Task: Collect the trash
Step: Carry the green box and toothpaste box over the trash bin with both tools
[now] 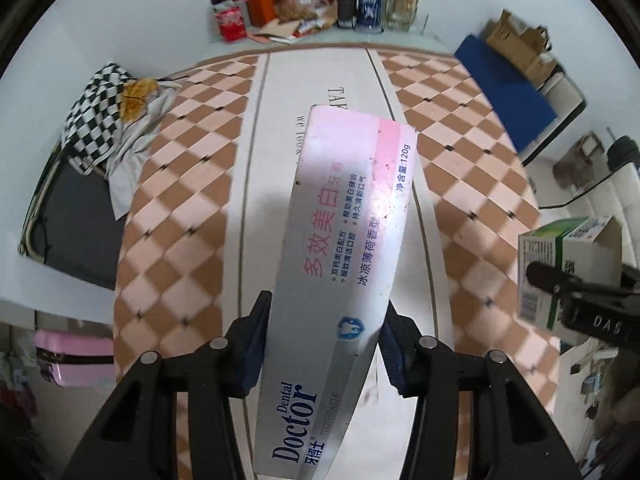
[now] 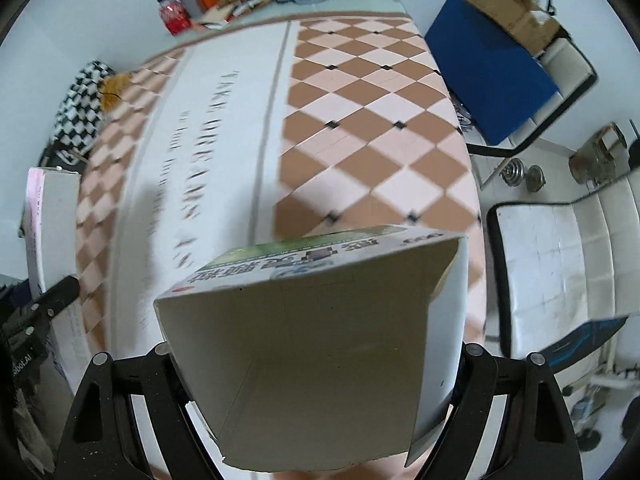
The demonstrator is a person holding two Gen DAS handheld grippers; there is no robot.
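My left gripper (image 1: pixel 324 344) is shut on a long white and pink toothpaste box (image 1: pixel 348 240), held above the checkered tablecloth (image 1: pixel 172 216). My right gripper (image 2: pixel 320 368) is shut on a green and white carton (image 2: pixel 320 344) with its open end toward the camera. The carton also shows at the right edge of the left wrist view (image 1: pixel 568 268), and the toothpaste box shows at the left edge of the right wrist view (image 2: pixel 52 224). Both boxes are lifted off the table.
Bottles, a red can and packets (image 1: pixel 304 0) crowd the far end of the table. A checkered cloth (image 1: pixel 100 116) lies on a chair at left. A blue board (image 2: pixel 488 76) and cardboard boxes (image 2: pixel 512 4) rest on a chair at right. A white seat (image 2: pixel 556 260) stands nearer.
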